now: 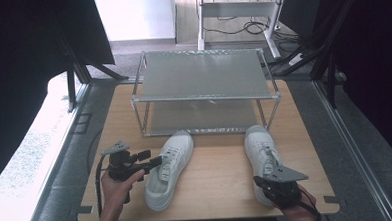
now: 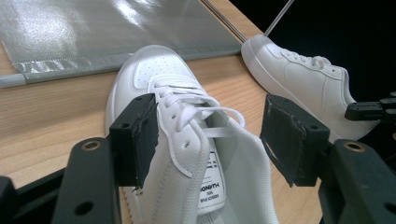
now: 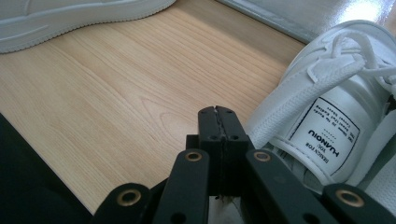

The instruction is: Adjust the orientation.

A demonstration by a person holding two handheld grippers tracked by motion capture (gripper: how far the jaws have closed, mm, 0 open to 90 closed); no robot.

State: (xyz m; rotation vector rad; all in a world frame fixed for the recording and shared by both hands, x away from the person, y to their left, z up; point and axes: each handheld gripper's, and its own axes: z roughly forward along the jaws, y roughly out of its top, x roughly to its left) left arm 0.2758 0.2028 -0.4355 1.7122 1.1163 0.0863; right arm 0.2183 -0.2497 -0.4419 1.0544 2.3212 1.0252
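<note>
Left gripper (image 2: 210, 135) open, straddling left sneaker (image 2: 187, 140) collar; right gripper (image 3: 218, 122) shut, empty, beside right sneaker (image 3: 336, 116). Close squarely on collar wall, clear of laces.

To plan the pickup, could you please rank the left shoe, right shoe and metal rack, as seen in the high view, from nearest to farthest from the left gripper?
1. Left shoe, at the left gripper.
2. Metal rack, behind.
3. Right shoe, opposite side.

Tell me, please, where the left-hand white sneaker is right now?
In the high view, the left white sneaker lies on the wooden table, toe toward the metal shelf rack, between the open left gripper's jaws.
</note>
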